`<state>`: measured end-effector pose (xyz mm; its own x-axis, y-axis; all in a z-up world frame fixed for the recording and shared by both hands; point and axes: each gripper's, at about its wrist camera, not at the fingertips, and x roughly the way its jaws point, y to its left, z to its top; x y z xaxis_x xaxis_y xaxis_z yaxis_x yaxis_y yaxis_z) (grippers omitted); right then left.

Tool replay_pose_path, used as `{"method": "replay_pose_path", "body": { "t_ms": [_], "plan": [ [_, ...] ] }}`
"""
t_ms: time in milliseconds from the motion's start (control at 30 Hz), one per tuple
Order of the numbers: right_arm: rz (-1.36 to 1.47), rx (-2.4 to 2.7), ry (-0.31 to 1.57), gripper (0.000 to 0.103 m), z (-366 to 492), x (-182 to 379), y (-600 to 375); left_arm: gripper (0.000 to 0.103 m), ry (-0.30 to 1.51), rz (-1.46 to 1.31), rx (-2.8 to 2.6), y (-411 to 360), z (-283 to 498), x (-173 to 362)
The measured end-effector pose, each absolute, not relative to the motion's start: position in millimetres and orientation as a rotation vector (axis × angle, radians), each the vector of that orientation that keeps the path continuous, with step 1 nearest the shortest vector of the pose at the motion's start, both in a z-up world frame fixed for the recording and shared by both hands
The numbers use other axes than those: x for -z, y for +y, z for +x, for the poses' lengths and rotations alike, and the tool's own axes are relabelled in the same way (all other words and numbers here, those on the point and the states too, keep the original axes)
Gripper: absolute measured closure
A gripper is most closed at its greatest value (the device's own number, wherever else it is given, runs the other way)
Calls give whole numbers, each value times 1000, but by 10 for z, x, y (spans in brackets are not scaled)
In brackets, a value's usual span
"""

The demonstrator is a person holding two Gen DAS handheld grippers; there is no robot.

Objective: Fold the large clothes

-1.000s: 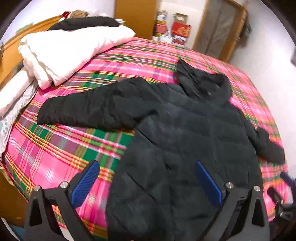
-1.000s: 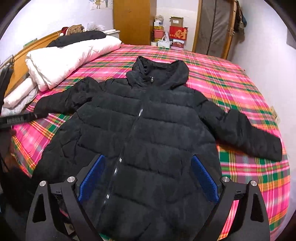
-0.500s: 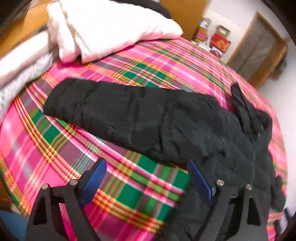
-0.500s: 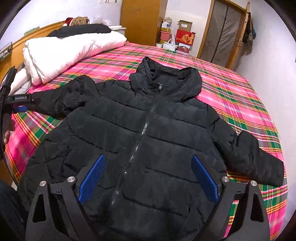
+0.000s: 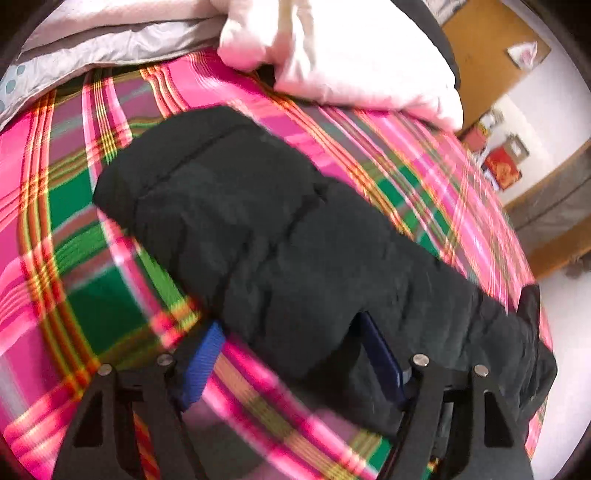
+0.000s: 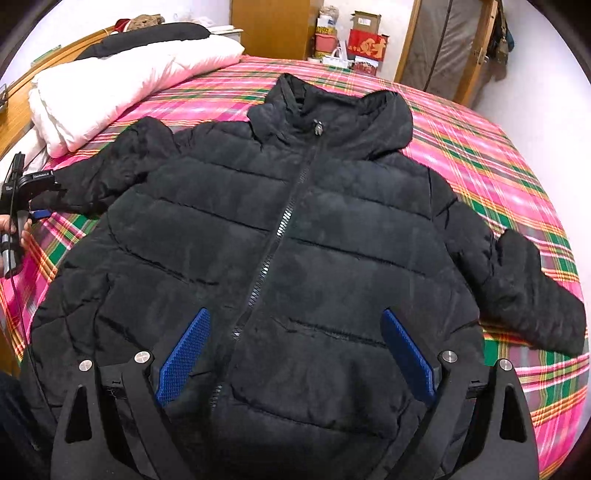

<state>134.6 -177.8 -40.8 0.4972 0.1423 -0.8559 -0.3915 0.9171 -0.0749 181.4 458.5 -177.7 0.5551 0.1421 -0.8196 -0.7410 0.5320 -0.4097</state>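
Lying flat and face up on the bed (image 6: pixel 480 155), zipped to the collar: black puffer jacket (image 6: pixel 314 236), spread over the pink, green and yellow plaid bedspread (image 5: pixel 92 295). Stretching out to either side, both sleeves; hood resting toward the far end of the bed.

Hovering low over the lower front of the jacket: right gripper (image 6: pixel 295 354), tilted down, blue fingers (image 6: pixel 184 354) standing wide apart on either side of the zipper line, holding nothing.

Reaching at the jacket's left sleeve (image 5: pixel 258 229): left gripper (image 5: pixel 295 354), jaws having just been closing, with the sleeve's lower edge sitting between them. One blue finger (image 5: pixel 203 354) showing against the bedspread, the other darker one pushed against the sleeve fabric; no firm pinch visible, picture blurring. Appearing at the left edge of the right wrist view too, at the cuff end of that sleeve, with part of a hand (image 6: pixel 14 232) behind it.

Resting folded beside the sleeve, near the head of the bed: white duvet (image 6: pixel 118 85). Standing beyond the bed: wooden cabinet (image 6: pixel 273 26), red boxes (image 6: pixel 365 44).
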Motion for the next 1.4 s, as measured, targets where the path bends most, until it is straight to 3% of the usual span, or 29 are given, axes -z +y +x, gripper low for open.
{"method": "replay_pose_path", "body": {
  "t_ms": [100, 167, 267, 533, 700, 867, 1067, 1300, 1400],
  "plan": [
    [-265, -320, 1013, 10, 1358, 457, -1825, 42, 815, -791, -632, 4621, 1894, 1768],
    [-257, -315, 1021, 10, 1374, 484, -1860, 65, 822, -757, -637, 4629, 1940, 1751],
    [-252, -310, 1017, 10, 1380, 475, -1909, 85, 813, -719, -638, 4587, 1948, 1602],
    [-219, -270, 997, 11, 1348, 384, -2118, 90, 682, -621, -470, 4135, 1984, 640],
    [-167, -241, 980, 11, 1314, 292, -2326, 91, 592, -498, -269, 3428, 2149, -200],
    [-113, -206, 963, 11, 1264, 206, -2599, 91, 573, -418, -49, 2549, 2381, -656],
    [-61, -137, 957, 11, 1238, 160, -2998, 91, 644, -382, 191, 1467, 2709, -582],
    [-1, -73, 974, 11, 1266, 231, -3353, 90, 835, -337, 358, 444, 3172, 162],
    [26, -69, 992, 11, 1292, 305, -3416, 83, 907, -303, 375, 198, 3255, 532]
  ]
}}
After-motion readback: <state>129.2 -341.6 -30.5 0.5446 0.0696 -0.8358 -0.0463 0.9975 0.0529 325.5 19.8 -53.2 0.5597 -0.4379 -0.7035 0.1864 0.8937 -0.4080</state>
